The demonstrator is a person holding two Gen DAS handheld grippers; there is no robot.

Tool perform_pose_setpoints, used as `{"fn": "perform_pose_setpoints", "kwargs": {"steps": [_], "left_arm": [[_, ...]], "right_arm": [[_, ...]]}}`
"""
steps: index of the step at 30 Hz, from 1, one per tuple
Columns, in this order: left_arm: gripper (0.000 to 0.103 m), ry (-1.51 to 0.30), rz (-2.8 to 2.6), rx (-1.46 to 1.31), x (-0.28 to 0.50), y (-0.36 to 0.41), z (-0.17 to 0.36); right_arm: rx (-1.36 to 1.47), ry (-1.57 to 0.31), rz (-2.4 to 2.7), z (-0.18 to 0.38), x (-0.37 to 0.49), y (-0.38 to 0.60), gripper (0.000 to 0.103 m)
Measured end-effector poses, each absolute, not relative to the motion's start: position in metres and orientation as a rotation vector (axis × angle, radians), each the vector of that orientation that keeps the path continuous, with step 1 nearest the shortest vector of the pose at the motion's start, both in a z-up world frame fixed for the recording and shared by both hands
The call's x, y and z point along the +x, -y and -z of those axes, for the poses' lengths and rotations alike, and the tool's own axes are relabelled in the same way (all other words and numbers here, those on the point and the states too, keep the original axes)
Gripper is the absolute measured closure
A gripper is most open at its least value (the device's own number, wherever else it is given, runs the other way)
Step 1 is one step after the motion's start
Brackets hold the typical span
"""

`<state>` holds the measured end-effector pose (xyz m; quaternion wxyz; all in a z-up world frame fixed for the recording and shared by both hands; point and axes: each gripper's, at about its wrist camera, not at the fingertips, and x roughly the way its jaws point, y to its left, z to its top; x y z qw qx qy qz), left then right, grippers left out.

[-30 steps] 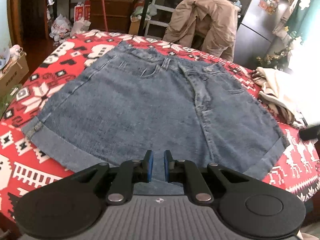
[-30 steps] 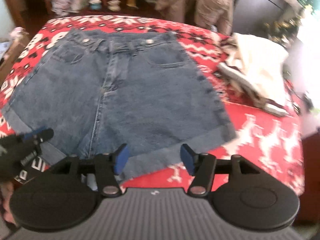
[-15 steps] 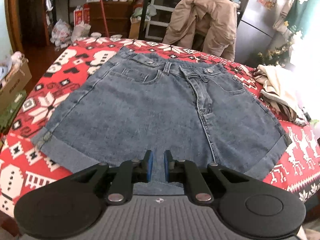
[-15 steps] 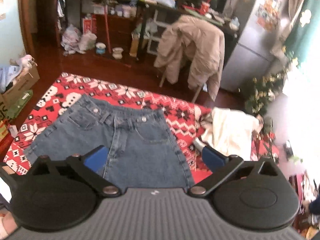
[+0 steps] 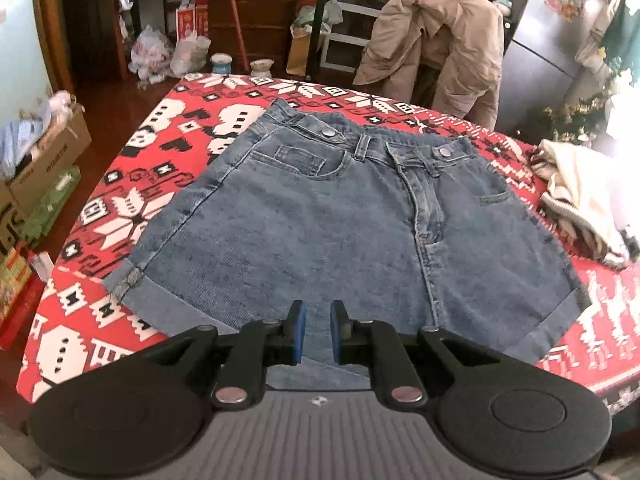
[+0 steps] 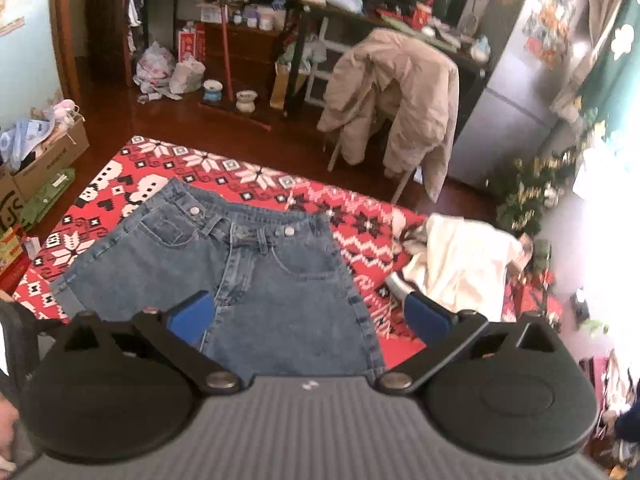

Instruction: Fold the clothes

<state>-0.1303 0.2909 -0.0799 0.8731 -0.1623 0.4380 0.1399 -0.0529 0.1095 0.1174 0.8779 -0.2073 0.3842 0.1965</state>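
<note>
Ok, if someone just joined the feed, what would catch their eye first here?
The denim shorts lie spread flat, front up, in the middle of the red patterned cloth. To their right lies a crumpled cream garment. Beyond the table's far edge, a tan coat hangs over a chair.

Denim shorts [image 5: 340, 232]: blue, acid-washed, cuffed hems, two metal waistband buttons. Spread flat and unfolded, front side up, on red patterned cloth [image 5: 160, 168]. Waistband at far edge, leg hems at near edge.
</note>
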Motion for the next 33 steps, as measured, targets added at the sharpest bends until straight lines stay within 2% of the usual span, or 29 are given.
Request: {"fn": "perform_pose_setpoints", "kwargs": {"steps": [7,17,22,27,29,33], "left_arm": [[0.088,-0.892,-0.31,-0.287,-0.134,-0.29,0.058],[0.088,-0.898,-0.324,-0.277,-0.128,-0.291,0.064],[0.087,-0.873,-0.365,-0.269,-0.126,-0.302,0.071],[0.083,-0.809,-0.474,-0.335,-0.139,-0.343,0.086],[0.077,-0.777,-0.512,-0.378,-0.146,-0.363,0.093],[0.073,-0.749,-0.534,-0.421,-0.155,-0.394,0.109]], "right_arm": [[-0.399,-0.744,-0.402,-0.122,-0.049,-0.118,0.001],[-0.412,-0.673,-0.397,-0.123,-0.049,-0.131,0.001],[-0.423,-0.737,-0.407,-0.116,-0.046,-0.129,0.001],[-0.436,-0.786,-0.401,-0.092,-0.037,-0.126,0.001],[-0.426,-0.825,-0.383,-0.074,-0.027,-0.124,0.001],[-0.445,-0.866,-0.362,-0.024,-0.006,-0.114,0.001]]}}
